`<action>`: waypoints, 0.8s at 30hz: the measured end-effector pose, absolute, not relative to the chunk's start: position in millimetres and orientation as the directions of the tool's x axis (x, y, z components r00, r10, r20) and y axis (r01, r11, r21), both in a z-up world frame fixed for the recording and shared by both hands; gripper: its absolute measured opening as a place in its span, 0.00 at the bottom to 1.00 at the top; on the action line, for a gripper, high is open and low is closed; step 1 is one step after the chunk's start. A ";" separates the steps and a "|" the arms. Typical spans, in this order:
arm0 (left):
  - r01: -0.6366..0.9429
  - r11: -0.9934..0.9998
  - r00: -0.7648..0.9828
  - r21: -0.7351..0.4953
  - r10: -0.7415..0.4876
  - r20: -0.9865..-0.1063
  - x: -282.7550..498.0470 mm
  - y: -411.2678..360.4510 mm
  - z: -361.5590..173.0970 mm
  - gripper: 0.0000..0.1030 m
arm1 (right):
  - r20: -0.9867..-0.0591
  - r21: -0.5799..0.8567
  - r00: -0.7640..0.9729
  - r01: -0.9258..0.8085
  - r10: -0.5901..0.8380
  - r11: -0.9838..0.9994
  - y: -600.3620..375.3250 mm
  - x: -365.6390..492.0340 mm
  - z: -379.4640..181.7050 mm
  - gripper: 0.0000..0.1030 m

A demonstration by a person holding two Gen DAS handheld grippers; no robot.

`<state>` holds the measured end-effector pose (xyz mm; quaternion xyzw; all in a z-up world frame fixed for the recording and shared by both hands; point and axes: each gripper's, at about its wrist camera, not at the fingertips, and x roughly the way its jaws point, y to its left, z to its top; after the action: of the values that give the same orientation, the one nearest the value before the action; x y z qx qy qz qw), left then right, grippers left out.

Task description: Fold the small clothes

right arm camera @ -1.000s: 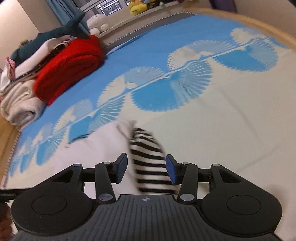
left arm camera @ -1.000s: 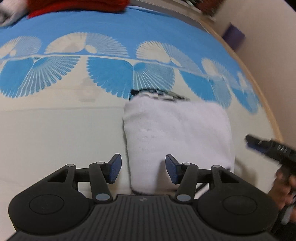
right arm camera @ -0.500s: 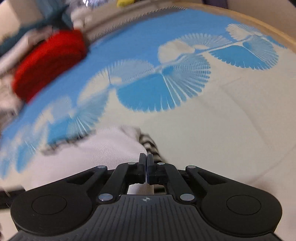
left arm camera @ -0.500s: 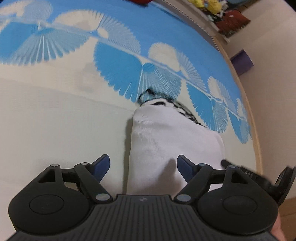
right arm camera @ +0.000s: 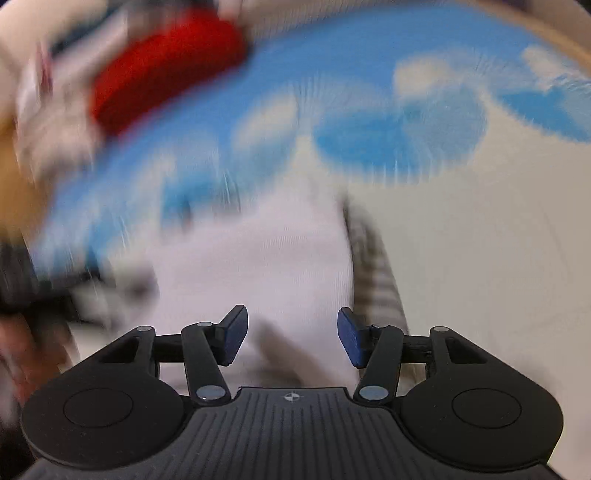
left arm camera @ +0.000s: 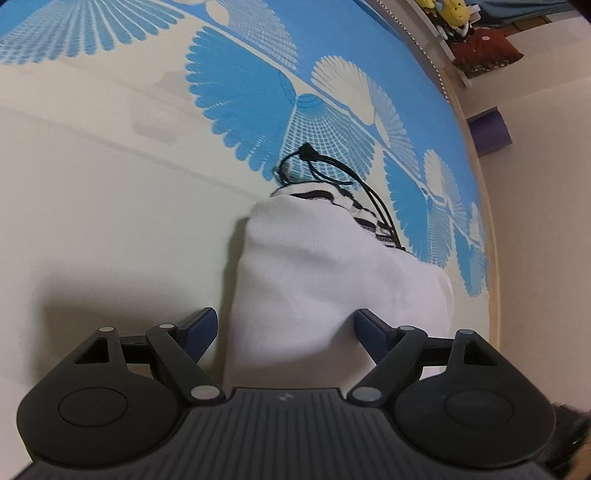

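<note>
A folded white garment point(left arm camera: 325, 273) lies on the blue-and-cream bedspread point(left arm camera: 110, 206), with a black-and-white striped band and a black drawstring point(left arm camera: 325, 166) showing at its far end. My left gripper point(left arm camera: 284, 330) is open, its jaws on either side of the garment's near end. My right gripper point(right arm camera: 291, 334) is open just above the same white garment point(right arm camera: 258, 266), with the striped edge point(right arm camera: 373, 269) to the right. The right wrist view is blurred by motion.
A red folded blanket point(right arm camera: 162, 70) and pale bedding sit at the far left of the bed. The wooden bed edge point(left arm camera: 491, 229) curves along the right, with a purple block point(left arm camera: 491, 129) and soft toys point(left arm camera: 450, 18) beyond it.
My right gripper was shut on the striped edge half a second ago and has opened, and it is swinging fast. My left gripper has opened wider and moved closer over the garment.
</note>
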<state>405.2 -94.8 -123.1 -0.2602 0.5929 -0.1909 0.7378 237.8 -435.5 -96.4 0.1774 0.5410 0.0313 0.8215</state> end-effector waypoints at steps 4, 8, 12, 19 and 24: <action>-0.010 0.788 0.216 -0.615 -0.599 -0.771 407.1 -108.9 -131.1 0.83 | -0.928 0.206 0.342 0.133 0.150 0.970 -426.9 236.2 -113.4 0.60; 0.046 0.807 0.250 -0.589 -0.580 -0.775 402.1 -114.5 -117.2 0.46 | -0.925 0.218 0.345 0.139 0.159 0.966 -421.1 235.2 -114.0 0.41; 0.117 0.825 0.313 -0.553 -0.559 -0.767 399.8 -110.1 -85.0 0.39 | -0.910 0.195 0.385 0.077 0.151 0.978 -396.5 238.1 -108.3 0.13; 0.190 0.905 0.553 -0.381 -0.420 -0.719 398.2 -69.9 -28.6 0.39 | -0.823 0.228 0.543 0.043 0.168 0.973 -349.5 259.0 -86.4 0.10; 0.078 0.959 0.709 -0.272 -0.245 -0.661 395.6 -37.3 -7.7 0.58 | -0.796 0.211 0.580 0.003 0.170 0.977 -308.0 276.9 -83.1 0.09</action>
<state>395.6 -37.3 -7.7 -0.1127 0.3710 -0.0881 0.9176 276.9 -308.0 -83.1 0.0952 0.4557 0.0472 0.8838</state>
